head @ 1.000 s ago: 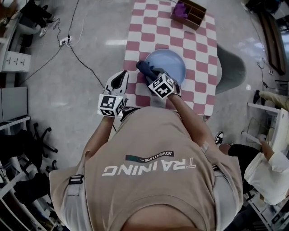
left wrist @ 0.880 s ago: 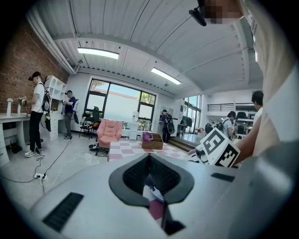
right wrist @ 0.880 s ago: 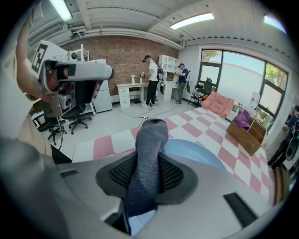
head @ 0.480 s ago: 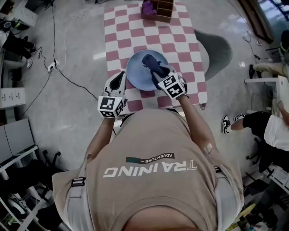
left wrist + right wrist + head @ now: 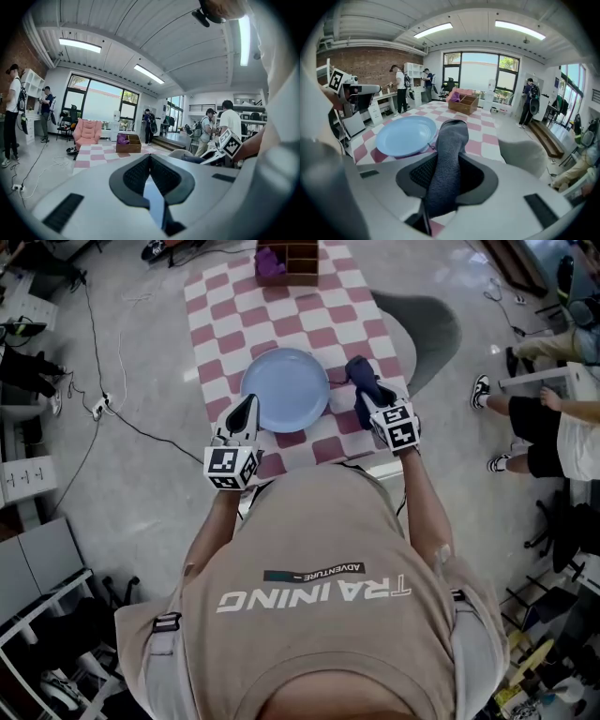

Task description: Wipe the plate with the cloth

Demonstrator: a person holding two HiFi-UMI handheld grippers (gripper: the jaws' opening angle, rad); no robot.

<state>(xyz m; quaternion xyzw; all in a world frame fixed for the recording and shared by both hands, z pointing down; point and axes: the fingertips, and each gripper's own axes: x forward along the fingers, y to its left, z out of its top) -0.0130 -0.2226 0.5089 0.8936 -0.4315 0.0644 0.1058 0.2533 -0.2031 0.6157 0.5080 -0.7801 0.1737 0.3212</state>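
Cloth clenched in right gripper jaws, off the plate, just right of it on the bench; left gripper jaws closed at plate's near-left rim; judged mid-wipe, next press cloth onto plate.

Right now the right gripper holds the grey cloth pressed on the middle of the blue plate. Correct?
No. The right gripper does hold the grey cloth, but the cloth is off the blue plate, over the checked table to the plate's right. The head view shows it.
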